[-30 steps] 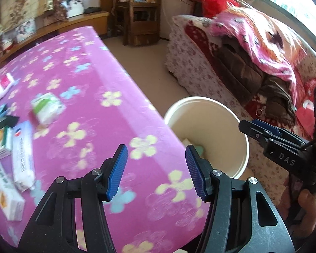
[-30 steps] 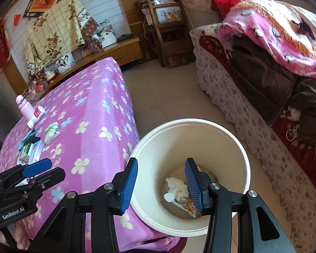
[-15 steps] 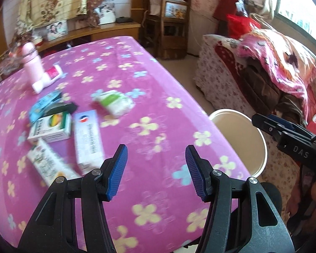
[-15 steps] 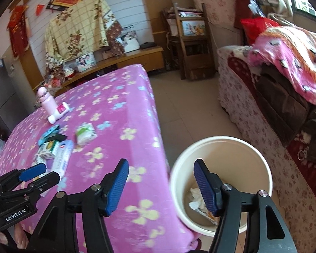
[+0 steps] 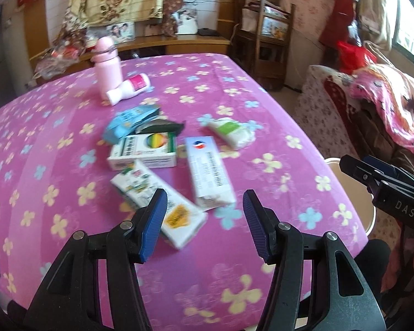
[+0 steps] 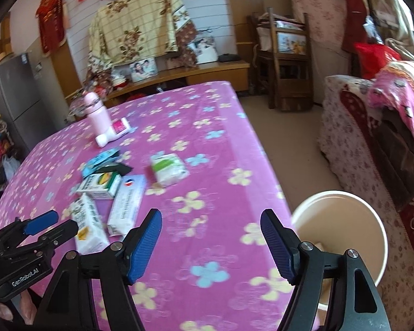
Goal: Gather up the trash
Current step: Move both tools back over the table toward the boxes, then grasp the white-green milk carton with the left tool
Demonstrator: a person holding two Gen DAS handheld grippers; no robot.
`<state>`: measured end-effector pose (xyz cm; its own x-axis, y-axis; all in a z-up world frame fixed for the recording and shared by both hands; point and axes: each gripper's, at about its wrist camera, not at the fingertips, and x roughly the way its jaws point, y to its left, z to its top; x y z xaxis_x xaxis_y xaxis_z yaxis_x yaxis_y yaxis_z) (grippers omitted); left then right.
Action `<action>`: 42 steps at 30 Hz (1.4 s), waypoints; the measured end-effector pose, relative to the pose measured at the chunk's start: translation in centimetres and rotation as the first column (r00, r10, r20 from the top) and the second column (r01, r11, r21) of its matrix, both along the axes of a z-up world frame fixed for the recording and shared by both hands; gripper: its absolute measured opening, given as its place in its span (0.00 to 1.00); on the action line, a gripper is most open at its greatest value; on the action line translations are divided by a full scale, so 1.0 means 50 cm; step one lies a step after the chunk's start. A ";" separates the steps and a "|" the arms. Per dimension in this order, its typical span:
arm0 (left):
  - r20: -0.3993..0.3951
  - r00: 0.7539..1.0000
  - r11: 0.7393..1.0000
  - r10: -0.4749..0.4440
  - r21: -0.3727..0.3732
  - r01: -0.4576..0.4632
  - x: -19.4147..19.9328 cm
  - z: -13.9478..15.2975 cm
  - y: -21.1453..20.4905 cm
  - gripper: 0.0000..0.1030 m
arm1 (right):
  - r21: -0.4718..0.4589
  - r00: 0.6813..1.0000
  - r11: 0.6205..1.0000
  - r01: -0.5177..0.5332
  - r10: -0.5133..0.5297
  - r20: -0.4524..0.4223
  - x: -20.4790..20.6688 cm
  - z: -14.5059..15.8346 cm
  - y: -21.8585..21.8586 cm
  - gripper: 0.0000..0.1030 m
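Observation:
Several cartons lie on the pink flowered table (image 5: 234,88): a long white box (image 5: 208,171), a yellow-marked carton (image 5: 157,201), a green-and-white box (image 5: 145,150), a blue packet (image 5: 129,122) and a tissue pack (image 5: 231,132). My left gripper (image 5: 205,222) is open and empty just above the two near cartons. My right gripper (image 6: 211,244) is open and empty over the table's right edge. The cream bin (image 6: 342,223) stands on the floor beside the table, with trash inside. The tissue pack (image 6: 168,169) and cartons (image 6: 127,204) also show in the right wrist view.
A pink bottle (image 5: 107,66) stands at the table's far side with a white bottle (image 5: 129,88) lying beside it. A sofa piled with blankets (image 6: 386,127) is right of the bin. A wooden chair (image 6: 287,63) and low cabinet stand behind.
Both grippers swung left from over the bin toward the table. The left one now faces the cartons. The right gripper's jaws opened wider.

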<state>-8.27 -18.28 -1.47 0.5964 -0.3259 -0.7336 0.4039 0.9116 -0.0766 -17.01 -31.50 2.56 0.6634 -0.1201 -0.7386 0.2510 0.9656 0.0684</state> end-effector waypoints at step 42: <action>-0.126 0.986 0.993 0.109 0.055 -0.103 0.095 -0.071 0.147 0.54 | 0.139 0.962 0.973 -0.187 0.210 -0.174 0.180 -0.134 0.147 0.70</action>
<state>-3.50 -10.93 -5.01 0.5256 -0.2282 -0.8196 0.2948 0.9525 -0.0761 -7.99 -24.15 -4.16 0.5144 0.0970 -0.8521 0.0749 0.9847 0.1574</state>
